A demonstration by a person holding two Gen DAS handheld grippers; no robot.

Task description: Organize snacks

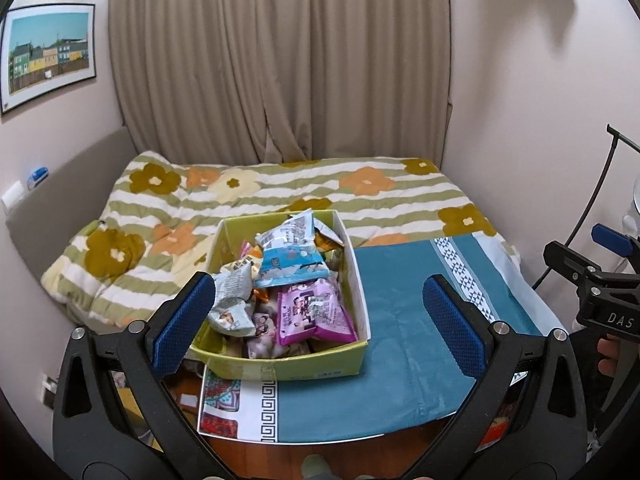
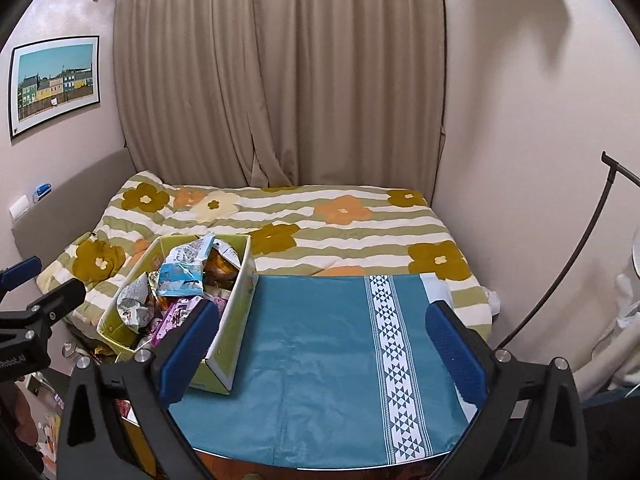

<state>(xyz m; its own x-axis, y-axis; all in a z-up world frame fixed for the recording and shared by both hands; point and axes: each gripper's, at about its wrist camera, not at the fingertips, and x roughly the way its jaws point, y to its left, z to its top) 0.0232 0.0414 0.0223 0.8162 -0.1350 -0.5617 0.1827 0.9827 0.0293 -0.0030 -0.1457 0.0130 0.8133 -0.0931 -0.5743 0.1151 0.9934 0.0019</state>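
A yellow-green cardboard box (image 1: 280, 366) stands on the left part of a teal tablecloth (image 1: 400, 340). It is heaped with snack packets: a light blue one (image 1: 292, 264) on top, a purple one (image 1: 316, 314) in front, a grey crumpled one (image 1: 232, 300) at the left. My left gripper (image 1: 320, 320) is open and empty, above the table's near edge, its left pad (image 1: 180, 320) before the box's near left corner. My right gripper (image 2: 320, 344) is open and empty over the bare cloth (image 2: 320, 360), right of the box (image 2: 236, 320).
A bed with a flowered striped quilt (image 1: 280, 188) lies behind the table, beige curtains (image 1: 280, 60) beyond it. Walls close in left and right. A black lamp arm (image 2: 560, 300) curves at the right. The other gripper shows at each view's edge (image 1: 600, 292).
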